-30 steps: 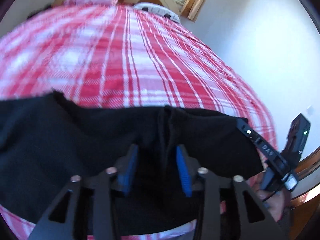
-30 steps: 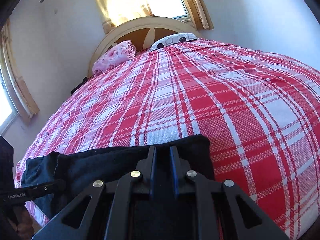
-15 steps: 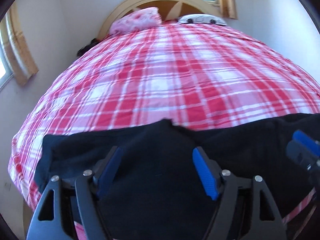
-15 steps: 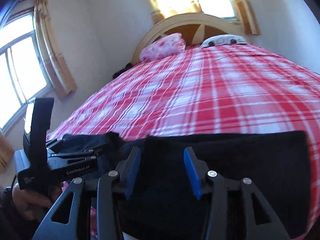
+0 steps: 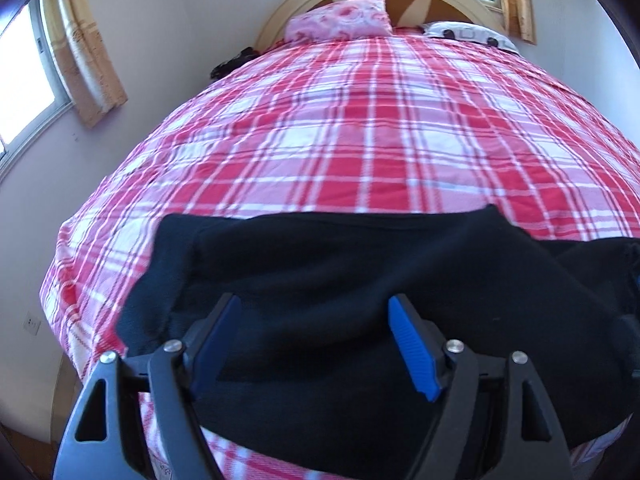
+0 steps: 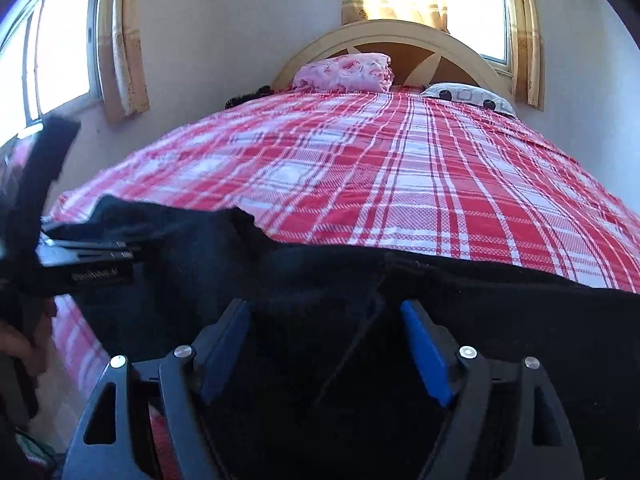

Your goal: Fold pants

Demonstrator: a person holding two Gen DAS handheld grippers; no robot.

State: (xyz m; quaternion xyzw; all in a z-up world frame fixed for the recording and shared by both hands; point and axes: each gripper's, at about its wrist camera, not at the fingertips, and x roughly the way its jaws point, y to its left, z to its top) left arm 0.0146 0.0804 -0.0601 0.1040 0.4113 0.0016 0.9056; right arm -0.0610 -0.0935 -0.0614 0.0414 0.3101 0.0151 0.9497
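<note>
Lying across the near edge of the bed (image 5: 360, 128), long axis left to right, black pants (image 5: 360, 264) directly under both tools. Left hand-held gripper (image 5: 316, 344) spread wide, gripping nothing, over the left part; right hand-held gripper (image 6: 326, 344) likewise wide and unloaded, over the drawstring (image 6: 360, 332)

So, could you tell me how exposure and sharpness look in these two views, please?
Left wrist view: the plaid bedspread is softly blurred and fisheye-bowed, and the black pants show little detail. Right wrist view: the windows blow out white, the plaid weave is crisper, and the left gripper smears at the edge.
</note>
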